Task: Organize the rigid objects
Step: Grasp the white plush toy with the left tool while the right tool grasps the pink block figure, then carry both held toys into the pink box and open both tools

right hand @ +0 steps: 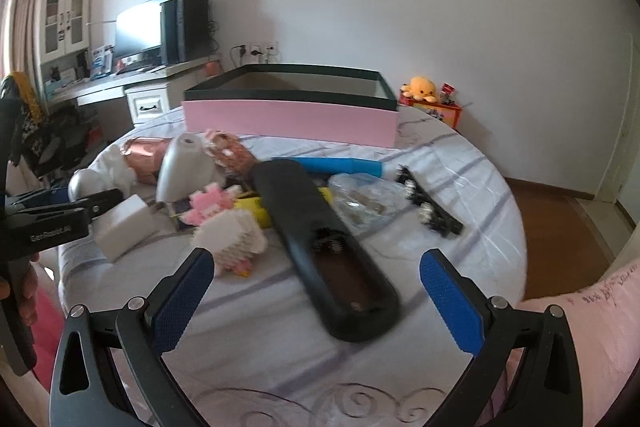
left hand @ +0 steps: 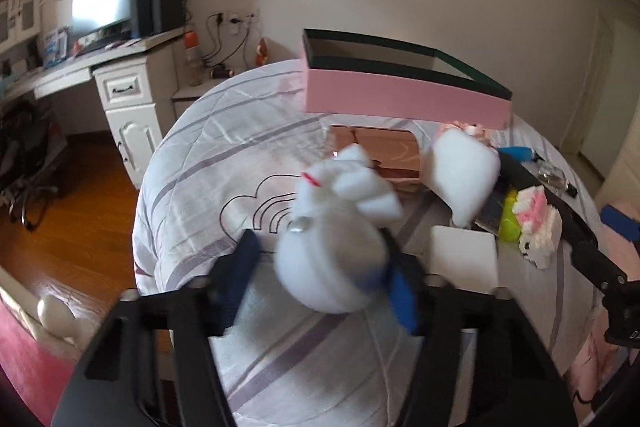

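Note:
My left gripper (left hand: 320, 279) is shut on a white rabbit-like figure (left hand: 332, 247) with a round body, held just above the striped bedcover. In the right wrist view that figure (right hand: 82, 183) shows at the far left between the black fingers. My right gripper (right hand: 316, 259) is open, its blue pads wide on either side of a long black remote (right hand: 324, 247) lying back-up with an open battery bay. An open pink box (left hand: 400, 95) with a dark green rim stands at the back of the bed (right hand: 288, 119).
Between the grippers and the box lie a white bottle (right hand: 184, 167), a white charger block (right hand: 124, 223), a pink-and-white brick figure (right hand: 228, 227), a blue tube (right hand: 340, 165), a clear bag (right hand: 364, 199) and a black clip (right hand: 428, 203). A desk (left hand: 132, 55) stands left.

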